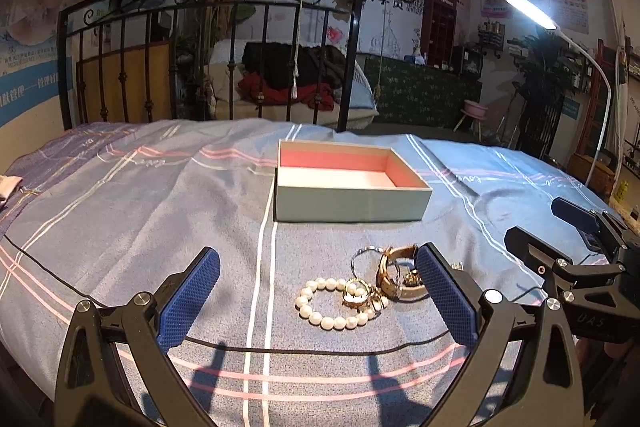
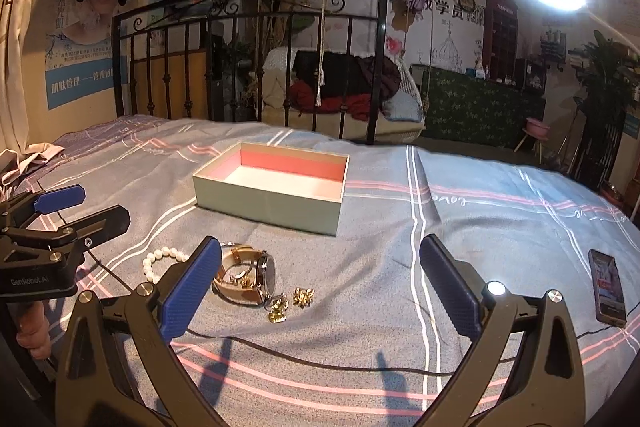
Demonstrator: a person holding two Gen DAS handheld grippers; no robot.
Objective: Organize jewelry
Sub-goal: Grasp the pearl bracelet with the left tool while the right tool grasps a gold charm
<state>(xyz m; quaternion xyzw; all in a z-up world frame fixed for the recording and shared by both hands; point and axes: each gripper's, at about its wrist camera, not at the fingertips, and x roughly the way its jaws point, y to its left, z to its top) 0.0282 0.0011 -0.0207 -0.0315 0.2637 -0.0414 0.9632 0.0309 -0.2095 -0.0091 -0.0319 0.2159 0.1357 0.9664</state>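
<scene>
While both tools hang low over the bedspread [image 1: 160,195], the left gripper [image 1: 318,297] stands with its jaws spread wide, gripping nothing; its blue fingers [image 1: 190,301] flank a little heap of jewelry without touching it, as far as can be told. Between them lies a pearl bracelet [image 1: 320,307], a loose ring of white beads, with small gold pieces [image 1: 362,297] resting on its right side. Just behind and right of that sits a watch [image 1: 394,277] with a tan strap, close against the right finger, and a thin silver ring [image 1: 362,259] leans beside it.

The right gripper [image 2: 320,287] is likewise wide apart and holds nothing. From its view the watch [image 2: 250,279] lies just beside its left finger, the bracelet [image 2: 160,261] partly hidden behind that finger, and gold earrings [image 2: 290,301] lie loose on the cloth in front of the watch. A black cable [image 2: 320,359] runs across the cover below them. Near the right finger a phone [image 2: 607,287] lies flat, screen up.

Farther on, well apart from the heap, an open box [image 1: 348,203] with pale outer walls and a pink lining sits upright on the cover, nothing visible inside. Beyond it stands the black iron bed frame [image 1: 208,27], and a lit lamp [image 1: 530,11] shines at the right.
</scene>
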